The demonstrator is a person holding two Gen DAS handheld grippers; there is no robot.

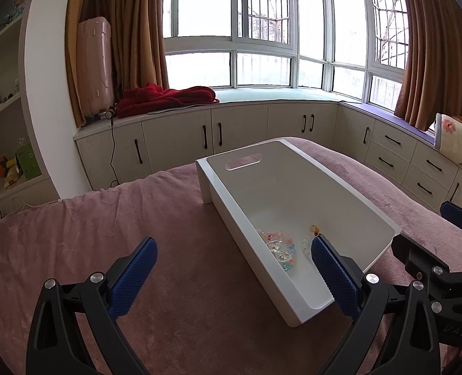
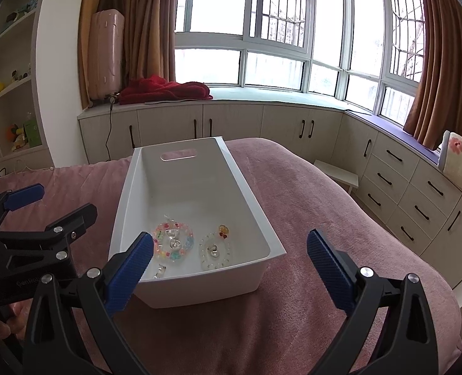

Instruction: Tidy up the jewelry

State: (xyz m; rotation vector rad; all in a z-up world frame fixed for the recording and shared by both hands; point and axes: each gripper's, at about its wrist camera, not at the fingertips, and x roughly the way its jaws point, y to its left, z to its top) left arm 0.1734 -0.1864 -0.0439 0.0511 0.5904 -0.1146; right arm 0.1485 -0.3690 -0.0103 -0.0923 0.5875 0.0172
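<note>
White rectangular plastic bin [image 2: 196,184] on pink plush bed [image 2: 309,218]: holds multicoloured beaded bracelet [image 2: 173,241], clear beaded bracelet [image 2: 215,251], small earrings. Left claw [image 1: 231,278] and right claw [image 2: 229,268]: both spread apart, empty, apparently finished.

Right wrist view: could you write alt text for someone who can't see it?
A white plastic bin sits on a pink blanket, holding a multicoloured bead bracelet, a clear bead bracelet and small clear pieces at its near end. The right gripper frames the shot with blue-padded jaws wide open and empty; the left gripper shows at the left edge. Behind are a bay window and brown curtains.
</note>
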